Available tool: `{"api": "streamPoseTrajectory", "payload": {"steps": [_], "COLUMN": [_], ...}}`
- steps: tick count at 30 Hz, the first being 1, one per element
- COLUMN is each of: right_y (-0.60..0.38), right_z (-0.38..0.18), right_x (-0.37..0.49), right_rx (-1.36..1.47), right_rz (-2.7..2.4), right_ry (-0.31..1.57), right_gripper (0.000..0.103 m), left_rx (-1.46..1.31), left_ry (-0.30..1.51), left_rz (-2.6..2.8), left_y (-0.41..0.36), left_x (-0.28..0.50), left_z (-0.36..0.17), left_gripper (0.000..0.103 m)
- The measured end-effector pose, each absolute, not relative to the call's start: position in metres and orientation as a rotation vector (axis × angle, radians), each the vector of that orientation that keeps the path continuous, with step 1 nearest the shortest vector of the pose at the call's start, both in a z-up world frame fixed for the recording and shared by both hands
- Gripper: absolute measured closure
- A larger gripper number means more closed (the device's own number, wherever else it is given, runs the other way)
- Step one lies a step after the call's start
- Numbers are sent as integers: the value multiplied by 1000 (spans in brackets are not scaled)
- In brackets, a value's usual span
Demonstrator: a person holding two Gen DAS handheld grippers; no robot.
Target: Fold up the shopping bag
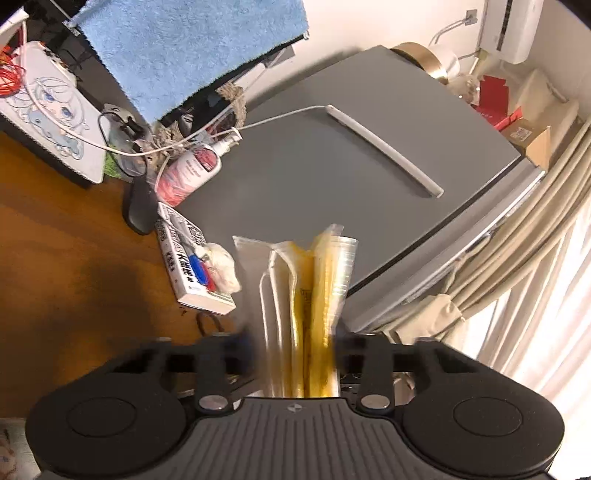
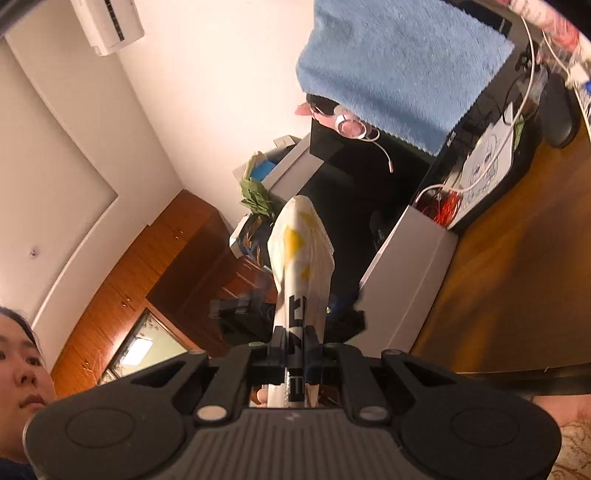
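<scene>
Shopping bag [image 1: 306, 295] is bunched into a strip above the table [image 1: 66, 258], clamped by left tool [image 1: 295, 350] and right tool [image 2: 295, 325]. Mid-fold, I think; next it needs laying flat.

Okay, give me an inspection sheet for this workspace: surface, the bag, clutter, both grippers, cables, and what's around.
Surface: brown wooden desk, crowded along its far edge.
Job's things: shopping bag, yellow and clear plastic, bunched into a narrow strip in the left wrist view; in the right wrist view a white part with yellow shapes and black lettering.
Clutter: book with markers and crumpled tissue on top, pump bottle, black mouse.
Grippers: left gripper shut on the shopping bag; right gripper shut on the shopping bag.
Cables: white cable loops across the clutter; orange wires at the desk's back.
Surroundings: grey refrigerator, blue towel hanging, air conditioner, curtains.
</scene>
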State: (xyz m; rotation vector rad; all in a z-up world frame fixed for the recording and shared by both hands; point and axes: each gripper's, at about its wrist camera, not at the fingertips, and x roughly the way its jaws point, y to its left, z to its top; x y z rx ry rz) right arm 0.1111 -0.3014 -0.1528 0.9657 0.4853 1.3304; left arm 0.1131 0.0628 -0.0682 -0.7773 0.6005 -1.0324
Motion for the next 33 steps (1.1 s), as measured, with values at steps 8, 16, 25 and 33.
{"api": "streamPoseTrajectory", "payload": {"steps": [8,16,25,33], "right_y": [-299,-276,-229,-237], "right_z": [-145,-90,-61,-30], "right_x": [108,87,79,89], "right_rx": [835,383,15,111], "right_rz": [1194,780,376,387], "right_ry": [526,507,462,444], "right_gripper": [73,35,5,8], "left_rx": [-565,-118,172,464], "left_ry": [468,306,217,82], "left_rz": [-870,-505,-323,-223], "left_y": [56,21,-3,-24], "left_x": [86,58,46,30], "left_z": [-55,-40,-52,-73], "left_gripper": [92,91,91,90]}}
